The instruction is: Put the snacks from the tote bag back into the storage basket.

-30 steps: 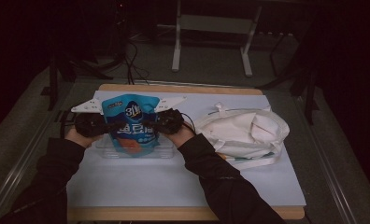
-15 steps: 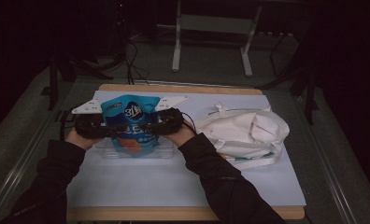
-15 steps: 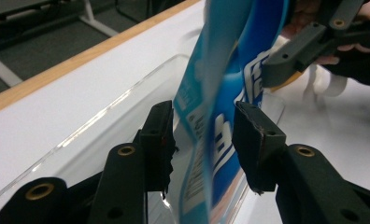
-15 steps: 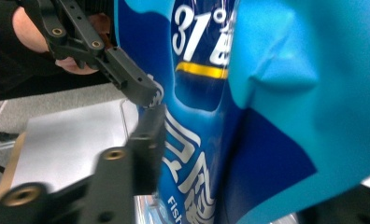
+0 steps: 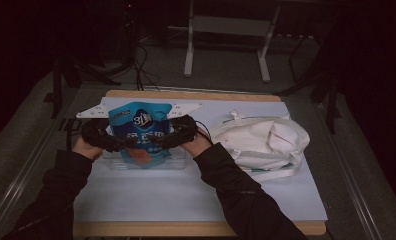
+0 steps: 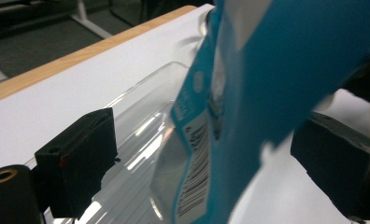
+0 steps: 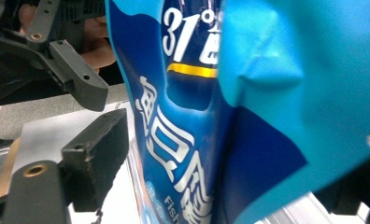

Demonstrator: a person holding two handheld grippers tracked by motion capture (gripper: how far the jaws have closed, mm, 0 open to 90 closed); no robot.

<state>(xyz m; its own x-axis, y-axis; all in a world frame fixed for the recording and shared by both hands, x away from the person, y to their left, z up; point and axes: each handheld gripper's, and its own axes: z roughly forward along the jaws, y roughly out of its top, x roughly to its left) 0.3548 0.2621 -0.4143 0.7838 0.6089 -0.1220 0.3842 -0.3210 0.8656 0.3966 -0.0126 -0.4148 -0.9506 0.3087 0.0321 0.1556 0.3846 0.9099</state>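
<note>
The blue pouch point(image 5: 142, 134) is flanked by the left gripper point(image 5: 117, 143) and right gripper point(image 5: 162, 140), whose jaws have just been opened wide, pads clear of it. It stands in a clear tray point(image 5: 178, 161) on the white table point(image 5: 196, 192), near a white bag point(image 5: 266, 142).

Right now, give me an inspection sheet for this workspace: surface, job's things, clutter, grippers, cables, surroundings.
Surface: table with a white top and a wooden edge.
Job's things: blue pouch standing in a clear tray; its edges lie between both grippers' jaws.
Clutter: white bag, crumpled, to the right of the tray, apart from it.
Grippers: left gripper and right gripper have just been opening; the jaws stand apart on either side of the pouch, pads off it in both gripper views.
Cables: a black one loops by the right gripper; more lie on the floor behind the table.
Surroundings: dark room, grey floor, a white stand behind the table.
</note>
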